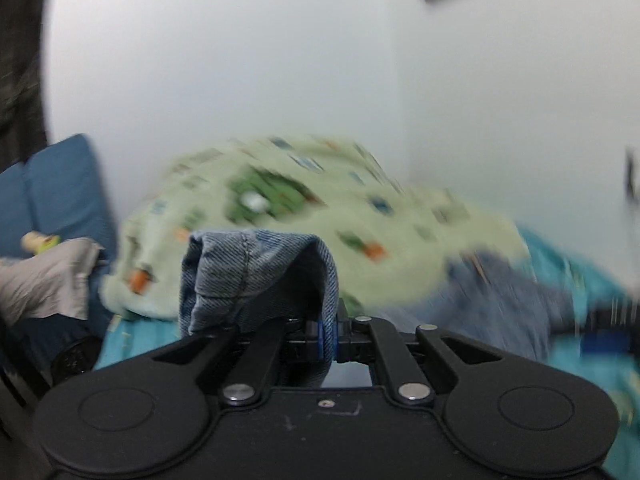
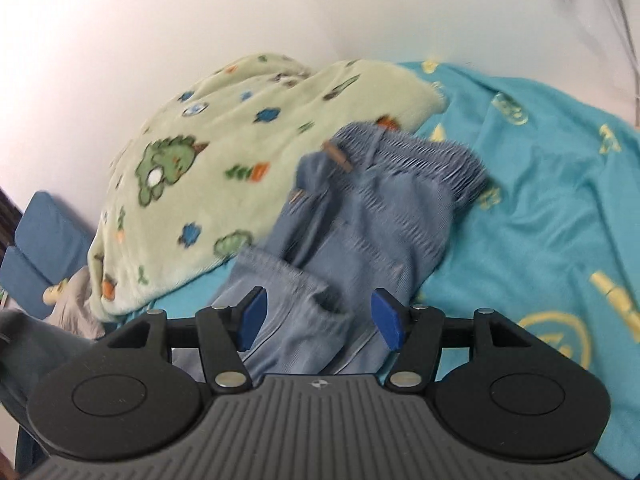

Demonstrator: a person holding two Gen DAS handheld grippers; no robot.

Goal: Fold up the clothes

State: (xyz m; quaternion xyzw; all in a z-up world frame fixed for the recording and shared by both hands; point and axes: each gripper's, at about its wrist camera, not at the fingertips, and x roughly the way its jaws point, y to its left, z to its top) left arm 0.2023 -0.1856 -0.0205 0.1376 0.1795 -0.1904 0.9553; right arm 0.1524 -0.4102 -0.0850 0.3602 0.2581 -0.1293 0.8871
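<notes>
Left wrist view first: the left gripper (image 1: 328, 338) is clamped tight on a denim hem (image 1: 256, 276), the cloth pinched between the pads and arching up over the left finger like a hood. Everything behind it smears with blur: the green blanket (image 1: 304, 216) heaped against the wall, more of the jeans (image 1: 492, 296) trailing off to the right over the teal sheet (image 1: 572, 280), a grey cloth (image 1: 44, 280) by the blue cushion (image 1: 60, 184) at far left. Now the right wrist view: the right gripper (image 2: 319, 320) stands with its jaws apart, blue pads (image 2: 252, 318) well clear of the cloth, nothing pinched, though a leg cuff (image 2: 304, 300) lies right between them. The jeans (image 2: 360, 208) stretch lengthwise away from this gripper, long axis running up the frame and a little right, gathered waistband (image 2: 408, 148) at the far end touching the blanket (image 2: 240, 136), legs pointing back toward the camera, all on the sheet (image 2: 540, 184). What could go wrong? I'd say only one end is held, so a hard pull by the left may drag the whole garment crooked or bunch it against the blanket. That narrow pinch on the hem could slip out. And if the right closes here, it may catch only the top layer of the cuff, leaving the fold uneven.
</notes>
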